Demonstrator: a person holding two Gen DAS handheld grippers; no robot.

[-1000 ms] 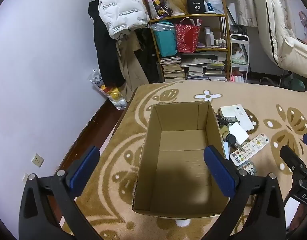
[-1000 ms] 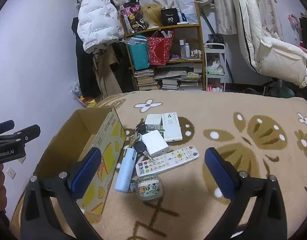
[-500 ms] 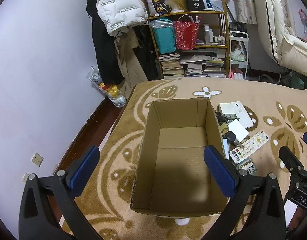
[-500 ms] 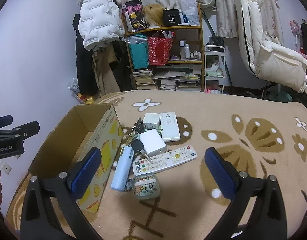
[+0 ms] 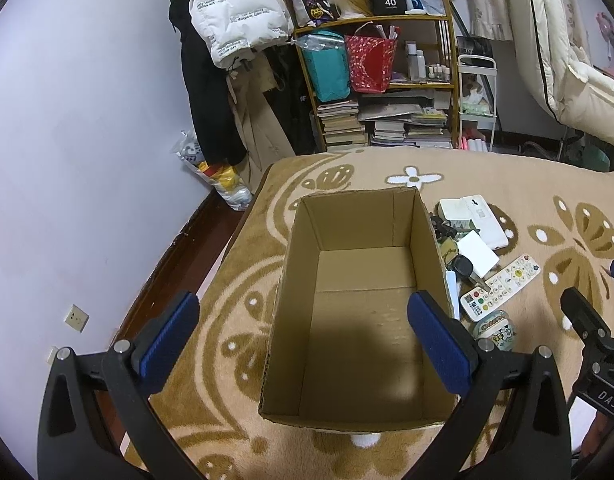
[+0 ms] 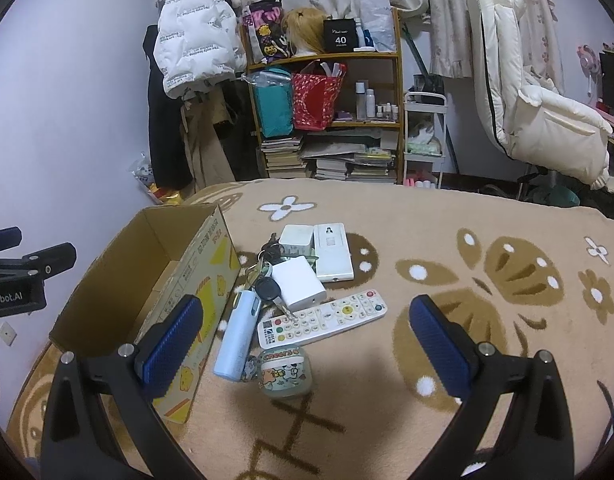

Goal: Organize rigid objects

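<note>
We are holding both the left gripper [image 5: 305, 338] and right gripper [image 6: 307, 340] wide and empty. The remote [image 6: 322, 319] lies just ahead of the right gripper, overlapped by the car key [image 6: 269, 290]; closing there risks dragging both.

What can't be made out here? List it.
- Keys, right wrist view: number unclear, bunched under the white box.
- Tube, left wrist view: mostly hidden behind the carton wall.
- Jar label, right wrist view: small print unreadable.
- Carton floor, right wrist view: blocked by its near wall.
</note>
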